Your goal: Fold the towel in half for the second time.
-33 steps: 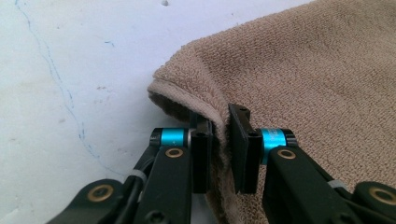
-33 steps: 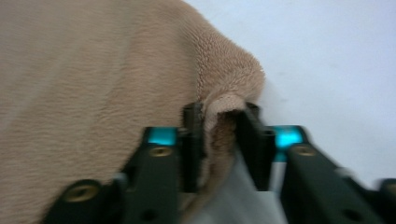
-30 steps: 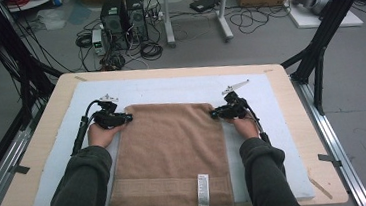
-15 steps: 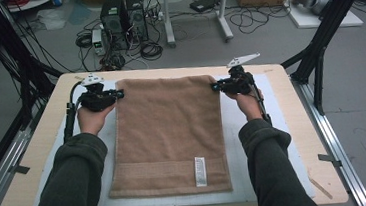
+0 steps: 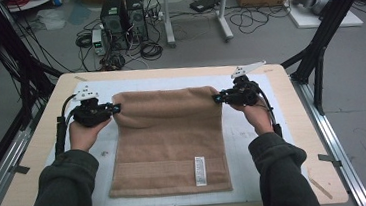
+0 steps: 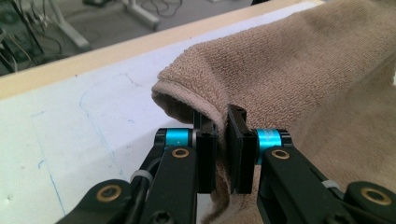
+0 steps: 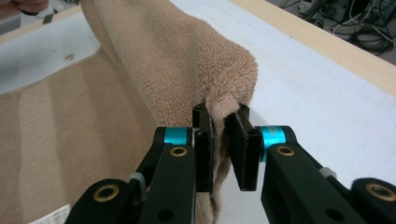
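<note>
A brown towel (image 5: 169, 139) lies lengthwise on the white mat (image 5: 247, 142), its white label (image 5: 200, 171) near the front edge. The towel's far end is raised and curls over in a soft roll. My left gripper (image 5: 116, 108) is shut on the far left corner, and in the left gripper view the jaws (image 6: 222, 140) pinch a fold of the towel (image 6: 299, 79). My right gripper (image 5: 216, 99) is shut on the far right corner; its own view shows the jaws (image 7: 224, 135) clamped on bunched towel (image 7: 187, 56).
The mat covers a wooden table (image 5: 291, 98) with bare margins on both sides. Black frame posts (image 5: 323, 40) stand at the table's left and right. Computer towers (image 5: 123, 13) and cables lie on the floor beyond the far edge.
Both grippers first carried the towel's far edge out to the far side of the table. They have since come back toward the person, and the far end now lifts and rolls over.
</note>
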`<state>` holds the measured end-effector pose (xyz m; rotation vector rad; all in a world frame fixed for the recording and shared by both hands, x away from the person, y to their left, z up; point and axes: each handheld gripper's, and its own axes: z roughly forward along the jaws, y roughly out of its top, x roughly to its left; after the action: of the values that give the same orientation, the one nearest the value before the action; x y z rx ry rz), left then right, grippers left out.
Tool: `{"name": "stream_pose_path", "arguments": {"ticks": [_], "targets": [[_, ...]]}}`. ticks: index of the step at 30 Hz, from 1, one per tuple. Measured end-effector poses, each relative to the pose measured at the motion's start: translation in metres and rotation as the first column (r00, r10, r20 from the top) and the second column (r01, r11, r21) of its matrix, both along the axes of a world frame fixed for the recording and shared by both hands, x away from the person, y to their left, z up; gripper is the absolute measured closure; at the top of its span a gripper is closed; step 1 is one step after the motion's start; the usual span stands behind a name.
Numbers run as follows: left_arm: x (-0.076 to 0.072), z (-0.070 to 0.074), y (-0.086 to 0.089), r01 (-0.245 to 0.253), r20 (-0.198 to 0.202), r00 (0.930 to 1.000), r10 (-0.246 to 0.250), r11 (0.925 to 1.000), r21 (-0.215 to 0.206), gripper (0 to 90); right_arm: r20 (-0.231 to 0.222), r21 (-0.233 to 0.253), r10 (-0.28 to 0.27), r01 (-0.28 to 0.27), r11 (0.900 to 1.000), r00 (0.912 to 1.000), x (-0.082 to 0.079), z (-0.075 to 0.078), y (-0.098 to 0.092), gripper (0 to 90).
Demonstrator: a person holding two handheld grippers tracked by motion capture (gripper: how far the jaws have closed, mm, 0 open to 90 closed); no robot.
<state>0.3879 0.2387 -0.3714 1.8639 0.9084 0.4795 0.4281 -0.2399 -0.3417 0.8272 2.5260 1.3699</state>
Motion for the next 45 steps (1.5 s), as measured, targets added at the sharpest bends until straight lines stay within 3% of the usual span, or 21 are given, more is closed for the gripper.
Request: {"name": "stream_pose_path", "arguments": {"ticks": [4,5,7,9,12,14,20,21,23,27,32,35,37,39,40,43,44,45], "targets": [[-0.022,-0.005,0.006,0.02,0.009,0.9997,-0.02,0.9998,-0.006,82.7,-0.003,-0.007,0.041,-0.041,0.999,0.9991,-0.017,0.009,0.002,80.8],[-0.028,-0.008,0.006,0.029,0.011,0.9995,-0.03,0.9995,0.008,82.7,0.016,-0.002,0.047,-0.047,0.999,0.9988,-0.023,0.008,0.001,80.8],[-0.039,-0.013,0.005,0.051,0.009,0.9986,-0.051,0.9984,0.023,82.5,0.007,0.0,0.057,-0.057,0.998,0.9983,-0.034,0.004,0.0,80.8],[-0.051,-0.018,0.002,0.071,0.021,0.9972,-0.072,0.996,0.055,82.4,0.001,-0.008,0.059,-0.059,0.998,0.9983,-0.045,-0.004,-0.001,80.8],[-0.066,-0.029,0.001,0.09,0.011,0.9958,-0.091,0.9947,0.049,82.4,0.011,-0.019,0.057,-0.057,0.998,0.9983,-0.061,-0.017,-0.003,80.8],[-0.072,-0.038,0.004,0.116,-0.016,0.9932,-0.116,0.9918,0.053,82.5,-0.007,-0.021,0.064,-0.064,0.998,0.9979,-0.07,-0.027,-0.004,80.8],[-0.089,-0.057,0.003,0.139,-0.052,0.9894,-0.135,0.9868,0.082,81.9,-0.055,-0.054,0.081,-0.084,0.995,0.9952,-0.086,-0.062,-0.004,80.1],[-0.09,-0.058,0.003,0.144,-0.053,0.9888,-0.14,0.9845,0.1,81.2,-0.067,-0.037,0.081,-0.084,0.996,0.9945,-0.087,-0.067,-0.005,79.7],[-0.093,-0.06,0.005,0.136,-0.064,0.9894,-0.131,0.9875,0.08,79.0,-0.076,-0.03,0.079,-0.081,0.996,0.994,-0.09,-0.073,-0.008,78.6],[-0.096,-0.059,0.01,0.114,-0.078,0.9912,-0.107,0.989,0.094,67.5,-0.082,0.001,0.067,-0.067,0.998,0.9944,-0.094,-0.076,-0.015,71.1],[-0.096,-0.045,0.016,0.1,-0.076,0.9927,-0.094,0.9915,0.084,49.4,-0.059,0.018,0.016,-0.015,1.0,0.9982,-0.092,-0.063,-0.026,53.9],[-0.087,-0.033,0.017,0.092,-0.065,0.9941,-0.086,0.9912,0.095,43.9,-0.05,0.036,-0.004,0.006,0.999,0.9988,-0.085,-0.053,-0.027,45.6],[-0.078,-0.028,0.015,0.079,-0.07,0.9948,-0.074,0.9941,0.074,41.1,-0.045,0.03,0.004,-0.003,1.0,0.999,-0.079,-0.05,-0.022,44.9],[-0.069,-0.025,0.012,0.077,-0.078,0.9945,-0.07,0.9936,0.083,37.8,-0.042,0.005,0.003,-0.003,1.0,0.9991,-0.072,-0.048,-0.014,43.8],[-0.064,-0.025,0.01,0.078,-0.09,0.9933,-0.072,0.9951,0.062,36.2,-0.051,0.002,0.008,-0.008,1.0,0.9987,-0.068,-0.048,-0.01,43.8],[-0.05,-0.03,0.004,0.09,-0.135,0.9875,-0.081,0.994,0.062,36.6,-0.089,-0.01,0.045,-0.047,0.999,0.995,-0.056,-0.053,0.005,43.9],[-0.047,-0.033,0.004,0.123,-0.164,0.98,-0.113,0.9909,0.054,42.1,-0.106,-0.026,0.058,-0.061,0.998,0.9927,-0.053,-0.057,0.009,44.9],[-0.046,-0.037,0.002,0.153,-0.192,0.9716,-0.139,0.9863,0.061,53.5,-0.129,-0.032,0.069,-0.074,0.997,0.9892,-0.05,-0.061,0.012,47.6]]}}
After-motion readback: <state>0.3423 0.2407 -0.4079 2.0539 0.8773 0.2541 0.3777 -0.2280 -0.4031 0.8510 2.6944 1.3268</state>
